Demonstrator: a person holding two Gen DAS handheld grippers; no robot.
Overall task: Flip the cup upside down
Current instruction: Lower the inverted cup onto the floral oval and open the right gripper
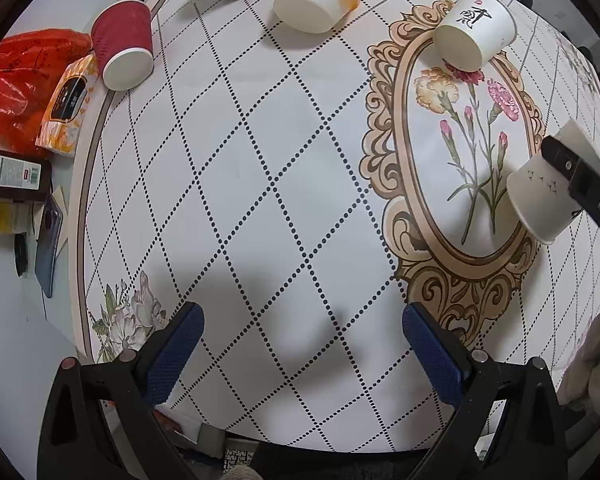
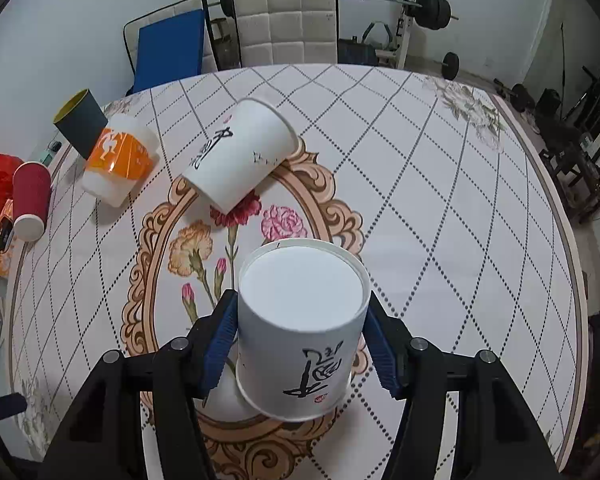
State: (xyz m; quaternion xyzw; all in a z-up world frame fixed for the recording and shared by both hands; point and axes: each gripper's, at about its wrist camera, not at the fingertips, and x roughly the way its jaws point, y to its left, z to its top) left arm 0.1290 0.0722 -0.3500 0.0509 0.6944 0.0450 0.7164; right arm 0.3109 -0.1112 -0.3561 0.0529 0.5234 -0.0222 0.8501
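Black grippers, blue textured fingers (image 2: 220, 344), silver screws

A white paper cup (image 2: 300, 328) with black calligraphy and a small red seal sits base-up, slightly tilted, over the tablecloth's oval flower medallion, its flat bottom facing upward.

Both wrist views high, angled down, sharing floral tablecloth (image 1: 284, 128).
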